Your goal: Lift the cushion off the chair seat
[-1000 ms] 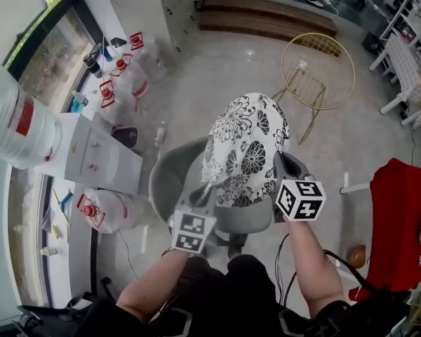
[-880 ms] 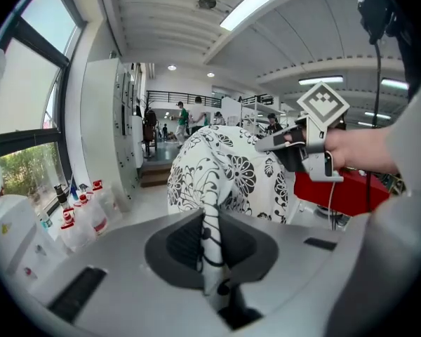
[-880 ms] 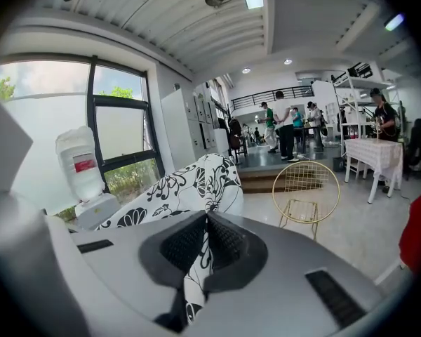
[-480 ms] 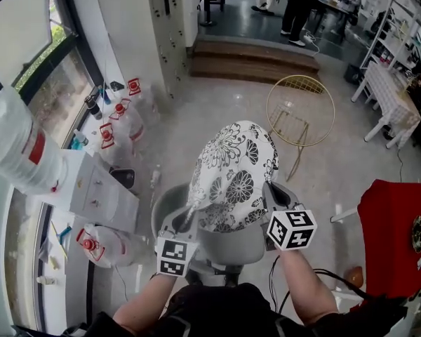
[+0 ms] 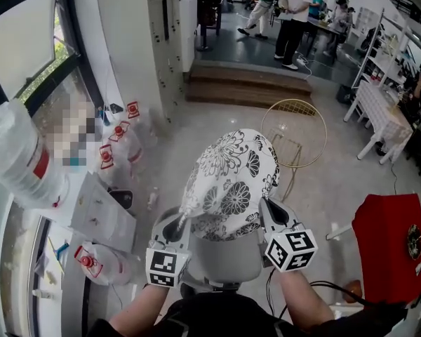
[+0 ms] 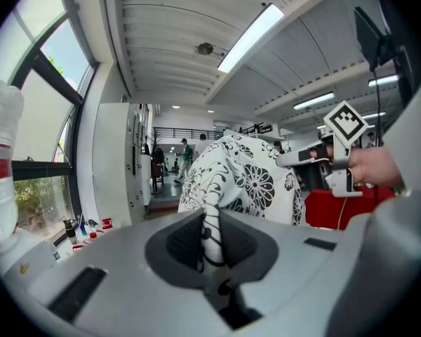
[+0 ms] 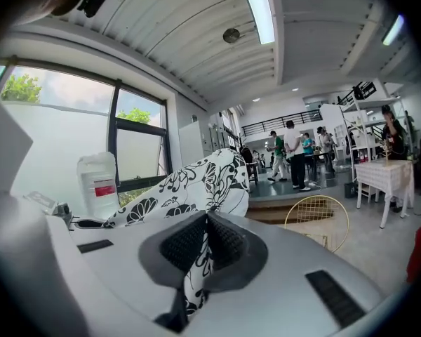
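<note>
Black-and-white floral cushion (image 5: 231, 181) hangs over the grey chair (image 5: 224, 257); left tool (image 5: 178, 225) clamped on its 7 o'clock corner; right tool (image 5: 270, 213) pinching the 4 o'clock edge.

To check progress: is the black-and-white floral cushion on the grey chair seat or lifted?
Lifted: the cushion, pinched by left gripper and right gripper, stands above the chair seat.
</note>
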